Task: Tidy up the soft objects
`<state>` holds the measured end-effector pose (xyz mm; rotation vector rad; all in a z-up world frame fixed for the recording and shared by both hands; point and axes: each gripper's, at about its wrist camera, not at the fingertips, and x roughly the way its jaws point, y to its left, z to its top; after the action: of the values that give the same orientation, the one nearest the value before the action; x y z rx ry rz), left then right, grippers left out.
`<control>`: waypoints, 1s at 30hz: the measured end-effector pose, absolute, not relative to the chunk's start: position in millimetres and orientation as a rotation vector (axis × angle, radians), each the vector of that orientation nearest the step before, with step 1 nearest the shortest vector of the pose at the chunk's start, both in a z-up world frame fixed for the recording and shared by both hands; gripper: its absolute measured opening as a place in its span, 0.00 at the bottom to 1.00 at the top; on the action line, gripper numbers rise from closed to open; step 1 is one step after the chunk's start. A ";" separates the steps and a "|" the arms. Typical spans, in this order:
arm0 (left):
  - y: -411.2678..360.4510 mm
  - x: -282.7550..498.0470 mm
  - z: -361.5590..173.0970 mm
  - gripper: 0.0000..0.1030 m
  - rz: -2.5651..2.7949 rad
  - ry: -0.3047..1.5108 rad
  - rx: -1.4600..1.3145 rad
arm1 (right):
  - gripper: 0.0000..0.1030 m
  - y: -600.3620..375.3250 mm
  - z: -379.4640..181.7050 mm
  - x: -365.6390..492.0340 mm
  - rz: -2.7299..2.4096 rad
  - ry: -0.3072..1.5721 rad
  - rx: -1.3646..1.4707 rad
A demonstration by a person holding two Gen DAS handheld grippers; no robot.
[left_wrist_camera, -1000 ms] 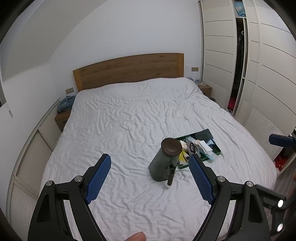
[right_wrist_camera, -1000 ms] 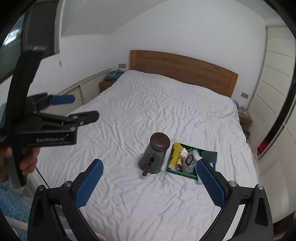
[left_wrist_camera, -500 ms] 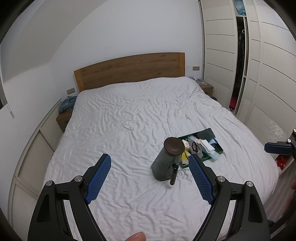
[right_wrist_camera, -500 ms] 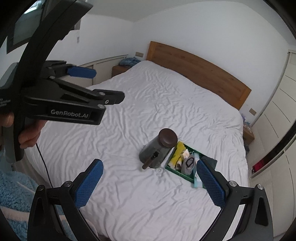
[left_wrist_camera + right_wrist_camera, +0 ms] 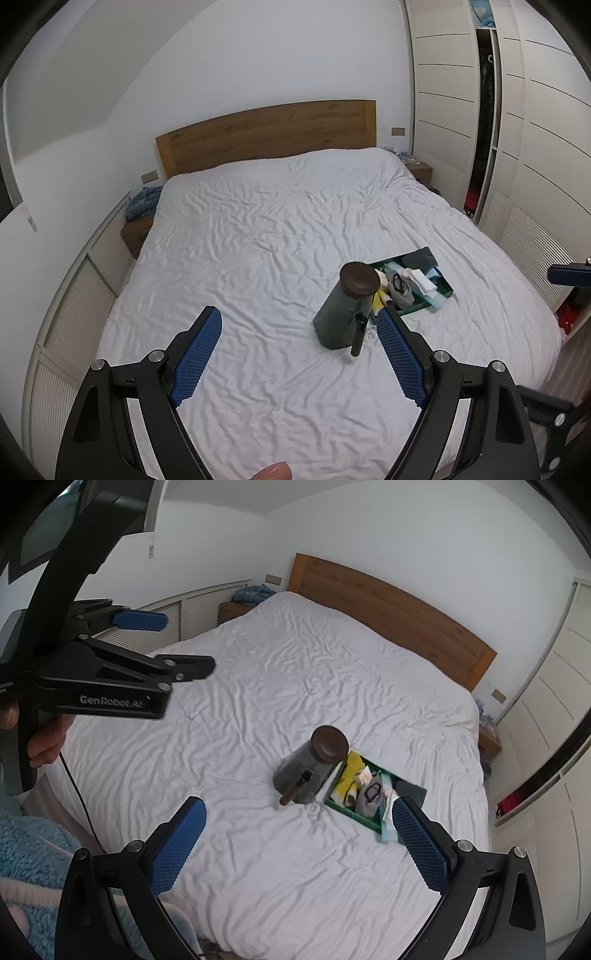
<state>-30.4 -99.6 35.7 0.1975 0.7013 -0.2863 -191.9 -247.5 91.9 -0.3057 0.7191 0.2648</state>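
A green tray (image 5: 445, 295) holding several soft cloth items, yellow, grey, white and light blue, lies on the white bed (image 5: 277, 240). It also shows in the right wrist view (image 5: 354, 814). A dark grey pot with a brown lid (image 5: 345, 306) and a stick handle stands just left of the tray; in the right wrist view the pot (image 5: 314, 764) is in the middle. My left gripper (image 5: 301, 356) is open and empty, above the bed's near end. My right gripper (image 5: 295, 842) is open and empty, well short of the tray.
A wooden headboard (image 5: 266, 133) is at the far end. White wardrobes (image 5: 517, 147) line the right side. A nightstand with blue cloth (image 5: 142, 205) is at the left. The left gripper's body (image 5: 110, 686) fills the right wrist view's left side. Blue fleece (image 5: 33, 856) is low left.
Both grippers have risen and pulled back, so the bed looks smaller. The right view has swung left, bringing the left gripper's body closer. Both stay open.
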 end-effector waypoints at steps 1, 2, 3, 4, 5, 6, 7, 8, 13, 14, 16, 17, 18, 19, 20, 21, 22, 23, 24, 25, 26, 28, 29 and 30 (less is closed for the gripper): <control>-96.7 -31.2 35.7 0.79 -0.282 0.705 0.198 | 1.00 -248.9 92.5 -194.1 0.262 0.724 -0.304; -94.8 -31.4 36.6 0.79 -0.279 0.706 0.199 | 1.00 -249.8 93.3 -195.7 0.258 0.728 -0.305; -91.8 -33.4 37.5 0.79 -0.278 0.707 0.198 | 1.00 -251.8 94.2 -197.2 0.249 0.732 -0.305; -88.9 -36.4 38.8 0.79 -0.278 0.708 0.198 | 1.00 -254.2 94.9 -197.9 0.240 0.735 -0.300; -86.4 -40.2 40.6 0.79 -0.276 0.706 0.198 | 1.00 -257.4 95.4 -199.1 0.228 0.743 -0.286; -85.2 -43.0 42.0 0.79 -0.275 0.702 0.201 | 1.00 -260.2 96.4 -200.1 0.223 0.747 -0.276; -84.4 -46.3 43.3 0.79 -0.275 0.697 0.206 | 1.00 -263.5 97.5 -201.0 0.214 0.752 -0.259; -84.4 -49.2 43.8 0.79 -0.276 0.695 0.214 | 1.00 -266.0 98.0 -201.6 0.205 0.758 -0.247; -83.9 -51.7 38.3 0.79 -0.281 0.717 0.226 | 1.00 -273.9 100.3 -202.4 0.179 0.782 -0.192; -82.8 -51.7 37.1 0.79 -0.280 0.722 0.225 | 1.00 -274.6 101.3 -202.6 0.179 0.784 -0.186; -82.1 -50.5 36.0 0.79 -0.276 0.724 0.226 | 1.00 -275.5 103.5 -203.2 0.177 0.783 -0.177; -81.6 -50.0 35.6 0.79 -0.275 0.726 0.224 | 1.00 -275.1 104.9 -203.5 0.173 0.781 -0.171; -81.1 -49.6 35.5 0.79 -0.276 0.727 0.221 | 1.00 -277.5 105.4 -203.4 0.171 0.780 -0.164; -81.1 -49.7 35.6 0.79 -0.275 0.725 0.218 | 1.00 -278.1 106.1 -203.5 0.170 0.781 -0.156; -81.1 -49.7 35.9 0.79 -0.274 0.723 0.218 | 1.00 -280.6 105.3 -203.0 0.168 0.781 -0.149; -81.3 -49.1 36.2 0.79 -0.274 0.722 0.219 | 1.00 -281.9 105.6 -202.6 0.168 0.783 -0.140; -81.0 -49.1 36.3 0.79 -0.273 0.722 0.217 | 1.00 -283.8 105.0 -202.1 0.168 0.785 -0.132; -80.6 -49.3 36.4 0.79 -0.273 0.721 0.215 | 1.00 -284.9 103.8 -201.0 0.166 0.788 -0.123; -80.3 -48.7 36.7 0.79 -0.274 0.720 0.213 | 1.00 -286.7 103.7 -201.0 0.165 0.792 -0.113; -80.3 -48.5 37.1 0.79 -0.274 0.719 0.211 | 1.00 -288.4 103.6 -201.1 0.166 0.795 -0.103; -79.9 -48.7 37.2 0.79 -0.274 0.718 0.209 | 1.00 -289.8 104.2 -201.2 0.169 0.797 -0.094; -79.7 -48.1 38.4 0.79 -0.276 0.715 0.205 | 1.00 -292.8 105.0 -201.8 0.172 0.802 -0.071; -80.2 -48.2 39.4 0.79 -0.278 0.713 0.203 | 1.00 -294.6 105.8 -201.7 0.173 0.804 -0.062; -80.2 -47.9 40.1 0.79 -0.279 0.710 0.203 | 1.00 -296.7 106.8 -201.9 0.174 0.806 -0.048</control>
<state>-47.9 -80.2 40.1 0.2032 0.7099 -0.2787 -201.9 -296.7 106.8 -0.0481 0.8061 0.1735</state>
